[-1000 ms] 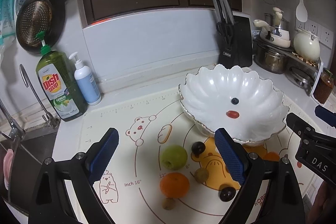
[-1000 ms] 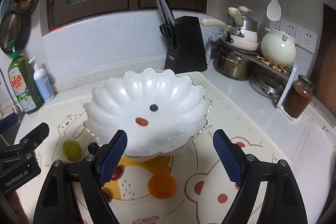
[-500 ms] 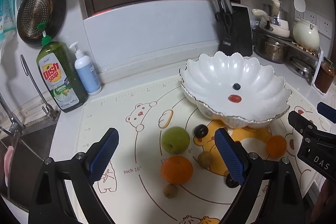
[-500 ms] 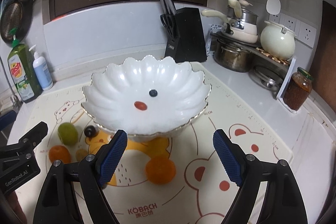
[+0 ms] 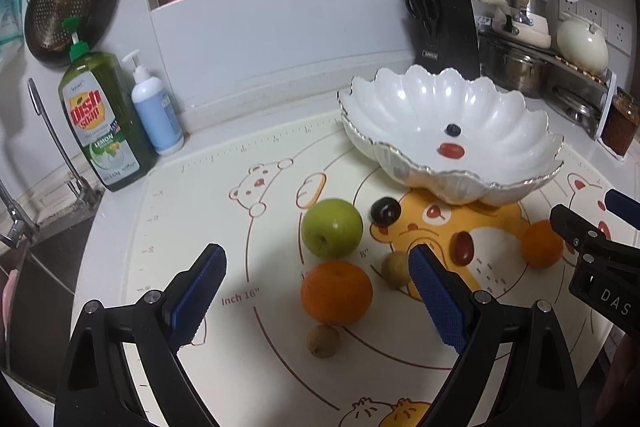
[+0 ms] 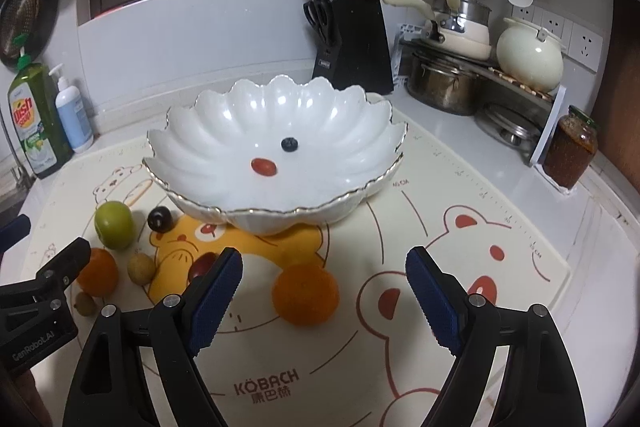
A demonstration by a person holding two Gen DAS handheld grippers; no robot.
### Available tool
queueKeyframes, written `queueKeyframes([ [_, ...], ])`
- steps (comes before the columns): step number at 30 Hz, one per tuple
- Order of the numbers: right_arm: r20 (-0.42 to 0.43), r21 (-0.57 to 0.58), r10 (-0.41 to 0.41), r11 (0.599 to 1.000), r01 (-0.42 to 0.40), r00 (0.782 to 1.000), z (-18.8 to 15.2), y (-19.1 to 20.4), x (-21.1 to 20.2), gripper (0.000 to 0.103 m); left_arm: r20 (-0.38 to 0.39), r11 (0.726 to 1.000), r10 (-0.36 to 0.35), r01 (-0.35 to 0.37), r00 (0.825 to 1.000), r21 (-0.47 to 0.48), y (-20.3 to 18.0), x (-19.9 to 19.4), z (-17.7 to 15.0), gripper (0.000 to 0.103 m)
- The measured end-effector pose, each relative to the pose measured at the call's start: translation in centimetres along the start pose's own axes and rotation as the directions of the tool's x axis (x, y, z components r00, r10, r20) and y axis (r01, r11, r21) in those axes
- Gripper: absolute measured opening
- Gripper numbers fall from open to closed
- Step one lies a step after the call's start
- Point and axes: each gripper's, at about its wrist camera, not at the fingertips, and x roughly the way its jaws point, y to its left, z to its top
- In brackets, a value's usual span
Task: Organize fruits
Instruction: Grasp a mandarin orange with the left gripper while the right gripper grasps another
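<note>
Between the wide-open left claw point(image 5: 316, 287) fingers, an orange point(image 5: 336, 291), right claw point(image 6: 324, 287) released, empty

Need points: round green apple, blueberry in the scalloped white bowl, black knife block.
Round green apple point(image 5: 332, 227): left wrist view, middle of its skin.
Dark blueberry point(image 6: 289, 144): right wrist view, its centre, inside the scalloped white bowl point(image 6: 360, 115).
Black knife block point(image 6: 354, 39): right wrist view, front face.

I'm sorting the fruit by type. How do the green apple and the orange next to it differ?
The green apple is smooth, yellow-green, with a stem dimple; the orange is deep orange and slightly flattened. The apple lies nearer the white bowl, the orange nearer the left tool. Both are round, similar in size, and sit loose on the mat.
</note>
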Motion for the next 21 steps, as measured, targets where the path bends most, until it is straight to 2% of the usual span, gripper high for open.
queueKeyframes([
  [21,-0.102,0.006,-0.014,1.0,0.014,0.995,-2.2,0.5,3.9,0.084,-0.089,1.0,-0.011,0.011,0.996,0.001,0.1,3.3,-2.2,0.093],
])
